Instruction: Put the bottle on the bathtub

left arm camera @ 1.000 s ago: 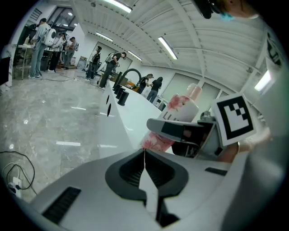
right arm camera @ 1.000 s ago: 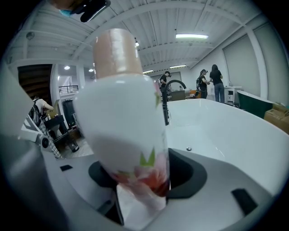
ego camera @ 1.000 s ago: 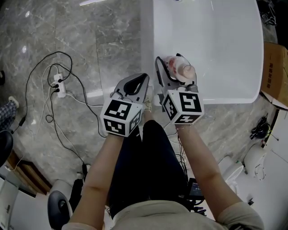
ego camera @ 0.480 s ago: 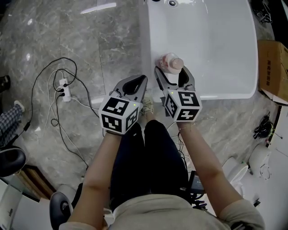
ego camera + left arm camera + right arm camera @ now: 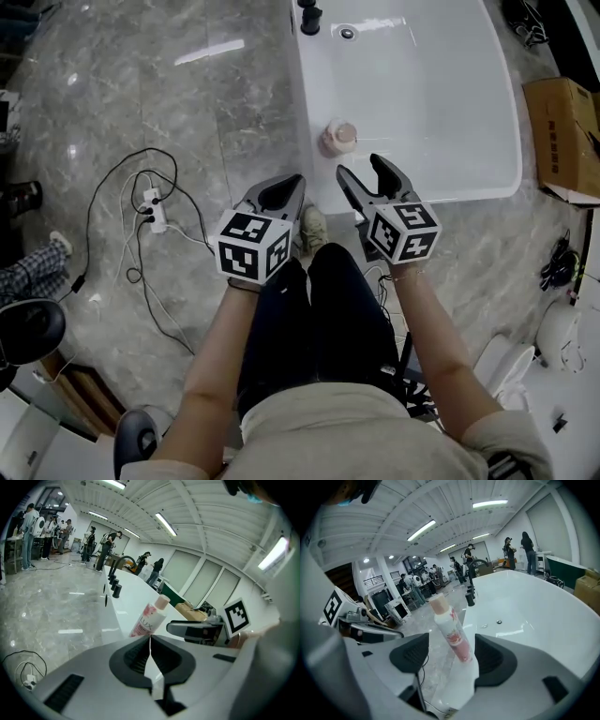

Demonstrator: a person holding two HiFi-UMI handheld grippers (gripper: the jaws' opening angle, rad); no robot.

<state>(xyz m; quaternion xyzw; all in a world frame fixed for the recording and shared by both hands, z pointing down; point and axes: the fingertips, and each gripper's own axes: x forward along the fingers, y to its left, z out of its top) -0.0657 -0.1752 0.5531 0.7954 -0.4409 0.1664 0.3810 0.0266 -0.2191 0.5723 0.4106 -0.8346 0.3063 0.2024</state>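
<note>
Bottle (image 5: 338, 138) stands upright on the white bathtub (image 5: 427, 89), on the rim along the tub's left side in the head view, cap up, free of both tools; in the right gripper view it shows in the gap between the jaws but beyond their tips.

Right tongs (image 5: 361, 167) hang just short of the bottle, over the tub's near corner; their jaws have just been opening, then eased in slightly, and stand wide apart with nothing pressed between them.

Left tongs (image 5: 289, 184) are beside them over the grey marble floor (image 5: 141, 84), next to the tub's outer wall; their pads meet, with nothing caught.

Both bare forearms reach forward side by side from the body; both tools slope forward and down, marker cubes on top.
</note>
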